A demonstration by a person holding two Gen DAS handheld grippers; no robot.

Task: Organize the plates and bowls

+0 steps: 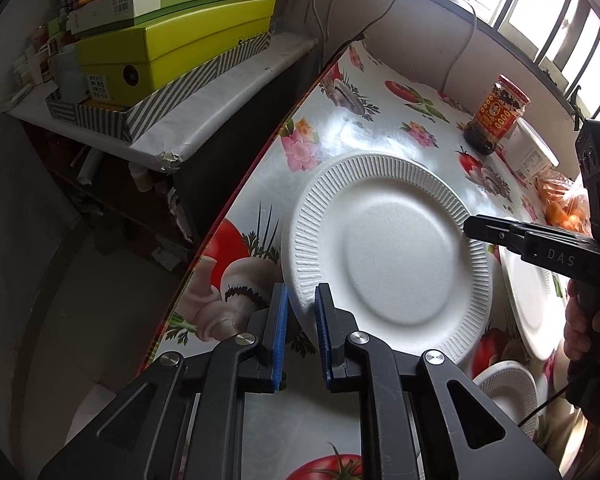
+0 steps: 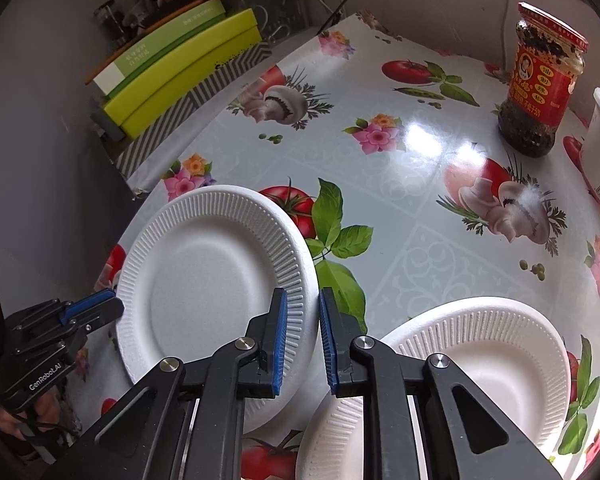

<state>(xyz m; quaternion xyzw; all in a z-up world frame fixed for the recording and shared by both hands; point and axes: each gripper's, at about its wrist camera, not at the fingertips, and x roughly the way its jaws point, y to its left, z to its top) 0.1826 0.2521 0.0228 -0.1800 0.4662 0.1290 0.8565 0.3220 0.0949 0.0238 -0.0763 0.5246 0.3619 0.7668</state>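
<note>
Two grippers, mine, pinch one plate (image 1: 384, 256) by opposite edges: left gripper (image 1: 302, 332) clamped on the near ribbed rim, right gripper (image 2: 303, 336) clamped on the rim at its side. It sits at the table's (image 2: 400, 160) left edge, tilted slightly (foam, I judge: featherlight, easily dented). The rim is the sensible hold; squeeze gently. A second plate (image 2: 480, 344) lies beside, a bowl (image 1: 508, 390) nearer me.

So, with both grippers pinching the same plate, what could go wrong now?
1. The white ribbed foam plate is pinched at opposite rims by the left gripper and right gripper; uneven pulling may bend or crack it.
2. It sits near the flowered table's edge and could slip off.
3. Swinging it might knock the red-labelled chili jar.
</note>
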